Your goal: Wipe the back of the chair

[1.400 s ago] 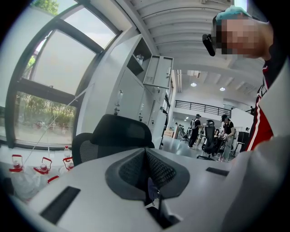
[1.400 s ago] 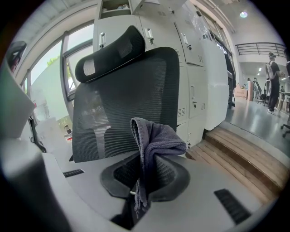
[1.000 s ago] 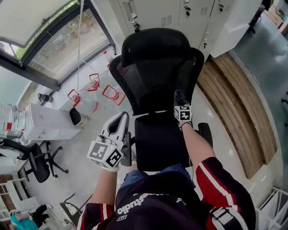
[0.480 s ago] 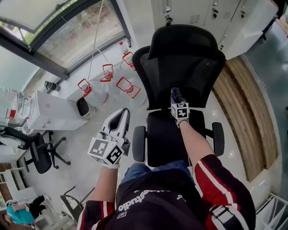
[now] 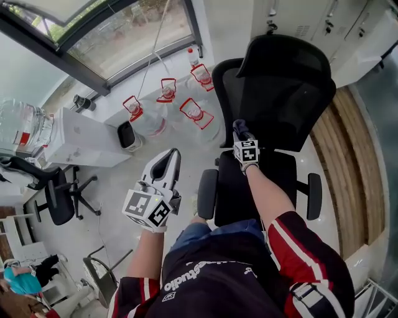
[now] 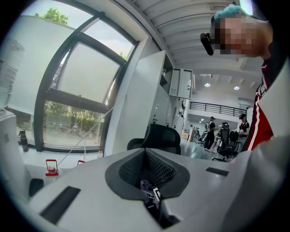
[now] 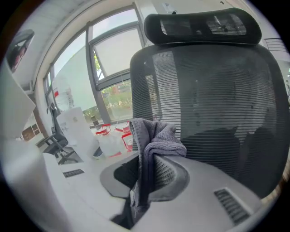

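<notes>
A black mesh office chair with a headrest stands at the upper right of the head view. My right gripper is shut on a grey cloth and sits at the lower left of the backrest, just above the seat. In the right gripper view the mesh backrest fills the frame close ahead, and the cloth drapes over the jaws. My left gripper is shut with nothing in it and hangs over the floor to the left of the chair, pointing at the chair from a distance.
Several water jugs with red handles stand on the floor by the window. A white cabinet and another black chair are at the left. Grey lockers and a wooden floor strip lie behind and right of the chair.
The chair has shifted right and farther off in the head view, and both armrests now show. My right gripper stays with the cloth at the backrest's lower part. My left gripper has barely moved.
</notes>
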The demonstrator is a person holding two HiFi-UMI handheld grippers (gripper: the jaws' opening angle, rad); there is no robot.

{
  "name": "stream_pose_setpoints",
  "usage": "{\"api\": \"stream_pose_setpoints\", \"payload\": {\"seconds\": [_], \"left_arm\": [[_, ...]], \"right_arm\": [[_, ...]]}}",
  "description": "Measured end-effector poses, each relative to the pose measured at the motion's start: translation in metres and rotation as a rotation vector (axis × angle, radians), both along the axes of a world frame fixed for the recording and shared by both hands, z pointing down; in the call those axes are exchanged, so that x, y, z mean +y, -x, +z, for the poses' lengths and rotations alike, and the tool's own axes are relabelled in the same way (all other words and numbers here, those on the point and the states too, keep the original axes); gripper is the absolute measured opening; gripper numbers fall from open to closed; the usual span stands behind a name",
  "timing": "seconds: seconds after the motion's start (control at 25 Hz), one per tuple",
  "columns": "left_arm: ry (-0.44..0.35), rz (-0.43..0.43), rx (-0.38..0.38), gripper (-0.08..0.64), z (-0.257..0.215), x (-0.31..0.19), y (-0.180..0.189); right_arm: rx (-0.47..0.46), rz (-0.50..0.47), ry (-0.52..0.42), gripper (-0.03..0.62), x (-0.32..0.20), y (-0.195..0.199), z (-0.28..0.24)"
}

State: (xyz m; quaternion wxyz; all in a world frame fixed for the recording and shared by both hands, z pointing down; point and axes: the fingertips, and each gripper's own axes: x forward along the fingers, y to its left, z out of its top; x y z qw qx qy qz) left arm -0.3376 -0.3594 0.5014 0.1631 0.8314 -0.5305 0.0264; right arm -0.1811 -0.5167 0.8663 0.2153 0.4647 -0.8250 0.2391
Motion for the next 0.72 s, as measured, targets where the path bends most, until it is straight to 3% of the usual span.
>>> {"api": "stream_pose_setpoints", "payload": {"seconds": [0.32, 0.56, 0.72], "left_arm": [[-0.002, -0.030, 0.002, 0.025, 0.001, 0.006, 0.034], [-0.013, -0.035, 0.008, 0.025, -0.003, 0.013, 0.041], [-0.033, -0.031, 0.021, 0.025, -0.011, 0.021, 0.032]], "right_arm": [[-0.016, -0.020, 0.012, 0.061, 0.007, 0.047, 0.003], [-0.077, -0.157, 0.005, 0.061, 0.024, 0.083, -0.009], [-0.093, -0.205, -0.021, 0.061, 0.038, 0.084, -0.031]]}}
